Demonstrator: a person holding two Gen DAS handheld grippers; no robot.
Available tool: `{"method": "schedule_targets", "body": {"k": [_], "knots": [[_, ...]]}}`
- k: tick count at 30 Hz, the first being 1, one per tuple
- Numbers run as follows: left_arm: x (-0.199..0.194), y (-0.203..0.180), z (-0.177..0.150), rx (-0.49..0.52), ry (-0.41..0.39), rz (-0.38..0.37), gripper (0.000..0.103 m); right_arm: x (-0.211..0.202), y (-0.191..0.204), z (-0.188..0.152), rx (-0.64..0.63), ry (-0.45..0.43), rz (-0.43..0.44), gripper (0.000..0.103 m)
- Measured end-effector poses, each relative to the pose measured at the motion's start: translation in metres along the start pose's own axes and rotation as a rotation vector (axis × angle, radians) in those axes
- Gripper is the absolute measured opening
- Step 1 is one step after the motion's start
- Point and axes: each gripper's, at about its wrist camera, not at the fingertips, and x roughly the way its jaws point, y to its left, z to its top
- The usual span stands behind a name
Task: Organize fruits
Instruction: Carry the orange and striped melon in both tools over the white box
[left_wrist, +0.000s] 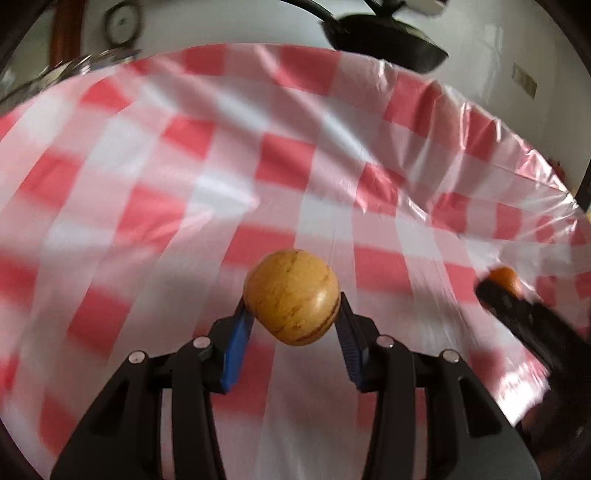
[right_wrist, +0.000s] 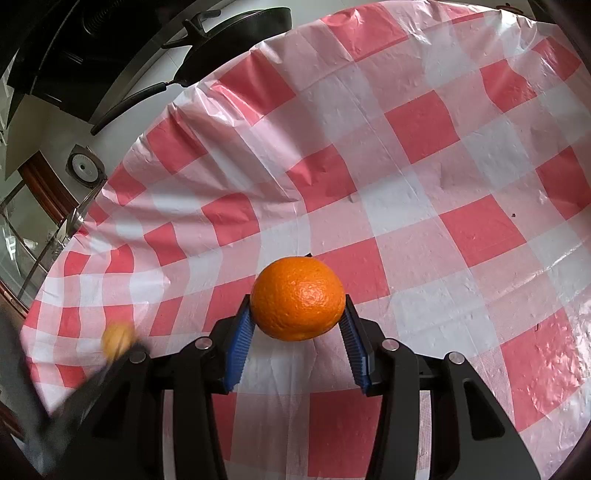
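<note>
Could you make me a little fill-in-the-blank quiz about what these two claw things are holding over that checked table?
1. The right gripper is closed on an ____.
2. The left gripper grips a yellowish fruit with thin ____ streaks.
3. The tablecloth is checked white and ____.
4. Beyond the table's far edge sits a black ____.

Missing words: orange; brown; red; pan.

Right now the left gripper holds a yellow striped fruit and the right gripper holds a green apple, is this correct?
Not quite. The right gripper holds an orange, not a green apple, as the right wrist view shows. The left gripper does hold the yellow striped fruit.
</note>
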Motion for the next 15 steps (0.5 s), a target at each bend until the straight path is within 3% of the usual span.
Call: {"method": "schedule_targets", "body": {"k": [6,15], "knots": [[-0.014,0.009,-0.021,-0.103,-0.024,-0.045,0.045,0.001,0.000,0.001,0.000,0.002,0.003,0.046],[-0.009,0.015,-0.023,-0.141,-0.001,-0.105,0.045,0.000,0.000,0.001,0.000,0.000,0.005,0.046]]}}
